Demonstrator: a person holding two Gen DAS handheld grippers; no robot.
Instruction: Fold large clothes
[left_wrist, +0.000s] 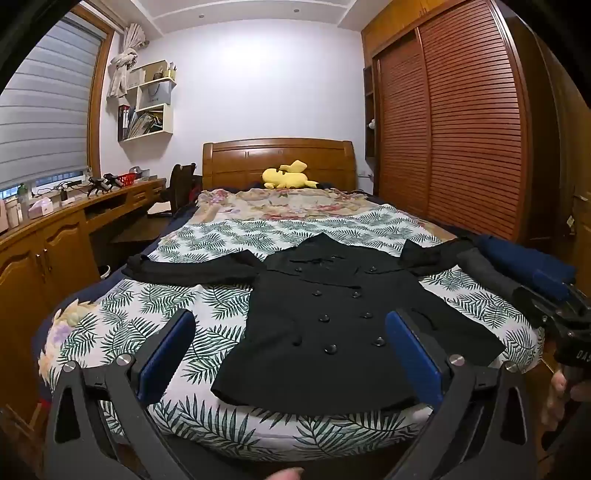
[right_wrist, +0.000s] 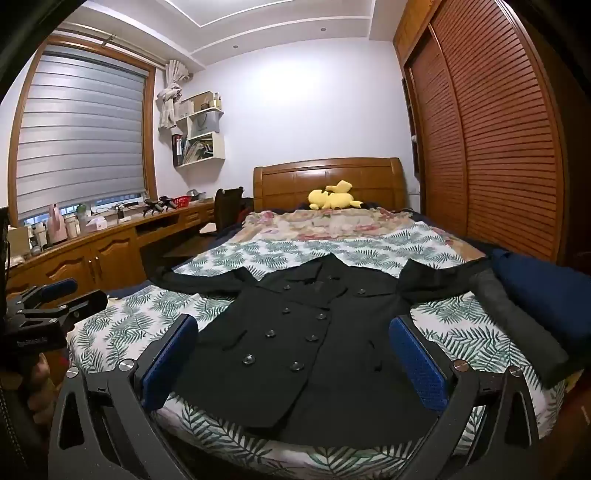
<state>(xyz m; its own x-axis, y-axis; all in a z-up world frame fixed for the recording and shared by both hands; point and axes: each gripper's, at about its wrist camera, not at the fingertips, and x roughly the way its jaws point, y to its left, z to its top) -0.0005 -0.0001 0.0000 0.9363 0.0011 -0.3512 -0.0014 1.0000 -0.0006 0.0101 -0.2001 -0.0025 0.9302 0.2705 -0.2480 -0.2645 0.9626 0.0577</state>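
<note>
Black and double-breasted, the coat (left_wrist: 332, 314) lies flat and face up on the bed (left_wrist: 147, 332), spread over a sheet printed with green leaves. Its collar points toward the wooden headboard (left_wrist: 279, 158), its hem toward the foot of the bed, and both sleeves stretch out sideways. At the bed's right edge, just beside the right sleeve, a folded grey garment (right_wrist: 517, 317) rests next to a folded dark blue one (right_wrist: 546, 291). A yellow plush toy (left_wrist: 288, 175) sits against the headboard.

The left gripper (left_wrist: 291, 354) hovers over the foot of the bed with its blue-padded fingers spread wide apart, nothing between them but air above the coat's lower left part. The right gripper (right_wrist: 291, 358) hangs likewise over the hem, fingers wide apart and holding nothing. Each gripper shows at the edge of the other's view, with a hand (left_wrist: 561, 391) on the right one's grip.
</note>
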